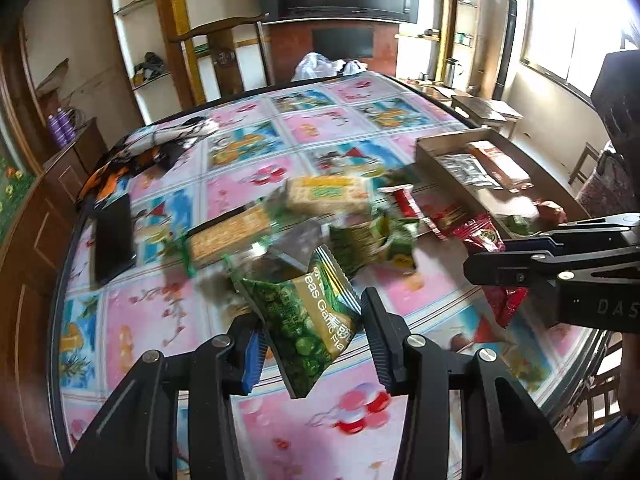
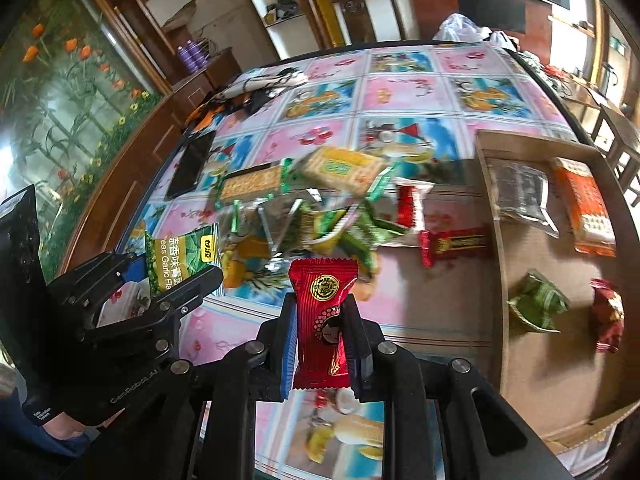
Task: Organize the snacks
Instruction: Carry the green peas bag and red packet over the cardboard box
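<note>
My left gripper (image 1: 308,312) is shut on a green garlic-pea packet (image 1: 312,320), held up off the table; the right wrist view shows this gripper (image 2: 176,266) at the left with the packet (image 2: 180,246). My right gripper (image 2: 320,300) is shut on a red candy packet (image 2: 320,312), also lifted. In the left wrist view it (image 1: 476,268) reaches in from the right, the red packet (image 1: 506,308) hanging below. A blurred pile of snack packets (image 2: 340,168) lies mid-table. The cardboard box (image 2: 486,200) at the right holds silver, orange, green and red packets.
A black phone (image 2: 192,164) lies near the table's left edge, with a patterned cloth (image 2: 256,88) behind it. The flowered tablecloth (image 1: 192,320) covers the table. Wooden chairs (image 1: 588,160) stand beyond the right edge. A person's hand (image 2: 60,428) holds the left gripper.
</note>
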Action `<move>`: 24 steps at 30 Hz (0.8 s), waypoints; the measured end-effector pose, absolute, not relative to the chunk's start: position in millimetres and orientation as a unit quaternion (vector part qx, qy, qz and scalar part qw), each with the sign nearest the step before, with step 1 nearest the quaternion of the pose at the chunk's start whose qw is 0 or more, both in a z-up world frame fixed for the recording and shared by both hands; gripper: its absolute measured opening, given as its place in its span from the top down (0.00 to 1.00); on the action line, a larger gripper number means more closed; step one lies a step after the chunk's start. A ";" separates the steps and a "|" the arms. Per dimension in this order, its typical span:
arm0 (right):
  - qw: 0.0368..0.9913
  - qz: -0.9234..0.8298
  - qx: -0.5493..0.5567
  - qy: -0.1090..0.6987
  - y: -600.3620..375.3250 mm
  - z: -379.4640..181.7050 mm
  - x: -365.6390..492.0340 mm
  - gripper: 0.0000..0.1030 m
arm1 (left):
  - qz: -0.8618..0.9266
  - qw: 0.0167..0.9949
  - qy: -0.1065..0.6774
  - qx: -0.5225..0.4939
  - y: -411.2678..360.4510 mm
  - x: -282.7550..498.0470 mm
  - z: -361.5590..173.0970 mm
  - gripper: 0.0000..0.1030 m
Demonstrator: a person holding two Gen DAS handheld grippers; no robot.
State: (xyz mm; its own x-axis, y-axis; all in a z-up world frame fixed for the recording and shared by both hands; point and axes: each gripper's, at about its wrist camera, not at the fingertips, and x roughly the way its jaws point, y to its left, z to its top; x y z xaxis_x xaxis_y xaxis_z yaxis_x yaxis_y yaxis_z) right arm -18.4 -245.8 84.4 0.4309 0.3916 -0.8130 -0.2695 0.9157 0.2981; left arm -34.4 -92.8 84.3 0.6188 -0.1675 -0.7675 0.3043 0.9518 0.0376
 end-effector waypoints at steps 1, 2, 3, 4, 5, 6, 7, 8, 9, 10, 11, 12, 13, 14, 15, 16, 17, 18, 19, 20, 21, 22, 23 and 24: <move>0.844 0.193 0.065 0.496 -251.4 84.8 -18.8 0.78 | -0.135 0.896 0.415 0.083 -97.5 -34.0 85.4 0.58; 0.845 0.189 0.068 0.495 -257.1 85.6 -19.3 0.78 | -0.140 0.895 0.414 0.086 -103.2 -33.5 86.5 0.58; 0.846 0.186 0.070 0.494 -262.0 86.1 -19.9 0.78 | -0.145 0.895 0.413 0.088 -109.6 -33.2 87.6 0.58; 0.848 0.182 0.072 0.493 -268.1 86.6 -20.6 0.78 | -0.149 0.894 0.412 0.090 -114.6 -32.6 88.5 0.58; 0.849 0.178 0.076 0.492 -274.4 87.2 -21.1 0.78 | -0.155 0.894 0.411 0.092 -122.2 -31.9 89.7 0.58; 0.850 0.174 0.079 0.491 -281.1 87.6 -21.7 0.78 | -0.159 0.893 0.410 0.094 -127.3 -31.1 90.6 0.58; 0.851 0.170 0.082 0.491 -286.5 87.8 -22.3 0.78 | -0.165 0.892 0.409 0.096 -134.6 -30.6 91.5 0.58; 0.852 0.165 0.086 0.490 -293.6 88.2 -22.9 0.78 | -0.168 0.892 0.408 0.098 -139.0 -31.1 91.9 0.58; 0.853 0.160 0.089 0.489 -299.4 88.5 -23.5 0.78 | -0.174 0.891 0.407 0.101 -146.0 -31.3 92.5 0.58; 0.854 0.156 0.092 0.489 -306.2 88.7 -24.3 0.78 | -0.181 0.890 0.405 0.103 -153.5 -31.7 93.1 0.58; 0.855 0.150 0.095 0.488 -313.5 88.9 -25.3 0.78 | -0.185 0.889 0.405 0.105 -158.0 -31.1 93.8 0.58; 0.856 0.146 0.098 0.487 -319.3 89.0 -26.4 0.78 | -0.192 0.888 0.404 0.107 -165.1 -30.7 94.7 0.58; 0.856 0.141 0.102 0.486 -325.8 89.0 -27.4 0.78 | -0.197 0.887 0.404 0.108 -170.9 -30.3 95.5 0.58; 0.857 0.134 0.106 0.486 -333.4 88.7 -28.7 0.78 | -0.205 0.885 0.403 0.111 -179.2 -30.1 96.5 0.58; 0.857 0.129 0.109 0.486 -338.8 88.2 -29.7 0.78 | -0.212 0.884 0.402 0.112 -185.3 -30.3 97.3 0.58; 0.858 0.122 0.114 0.487 -347.3 87.2 -31.2 0.78 | -0.220 0.882 0.402 0.114 -192.8 -30.6 98.1 0.58; 0.858 0.117 0.117 0.487 -352.8 86.5 -32.3 0.78 | -0.224 0.881 0.401 0.116 -198.5 -30.5 98.0 0.58; 0.858 0.112 0.120 0.488 -358.8 85.6 -33.6 0.78 | -0.231 0.879 0.400 0.119 -206.9 -30.9 98.4 0.58; 0.857 0.106 0.123 0.488 -365.0 84.8 -34.8 0.78 | -0.238 0.877 0.399 0.122 -214.3 -31.4 98.8 0.58; 0.857 0.101 0.127 0.488 -371.7 84.0 -36.2 0.78 | -0.244 0.875 0.398 0.123 -220.0 -31.8 99.0 0.58; 0.857 0.097 0.129 0.489 -376.4 83.2 -37.0 0.78 | -0.250 0.874 0.398 0.125 -225.8 -32.6 99.1 0.58; 0.857 0.093 0.131 0.489 -381.7 82.3 -38.2 0.78 | -0.255 0.872 0.397 0.127 -231.4 -32.9 99.0 0.58; 0.857 0.088 0.133 0.490 -387.2 81.1 -39.0 0.78 | -0.263 0.870 0.397 0.130 -239.5 -34.0 98.4 0.58; 0.856 0.085 0.136 0.491 -391.6 80.0 -39.8 0.78 | -0.269 0.868 0.397 0.133 -245.0 -34.7 97.9 0.58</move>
State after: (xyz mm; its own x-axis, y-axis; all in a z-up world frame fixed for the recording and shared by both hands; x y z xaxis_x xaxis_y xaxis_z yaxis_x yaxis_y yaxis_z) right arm -39.8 -391.6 80.0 0.5035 0.2790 -0.8177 -0.0127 0.9487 0.3159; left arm -34.7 -245.0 97.9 0.5411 -0.3612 -0.7594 0.5717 0.8203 0.0172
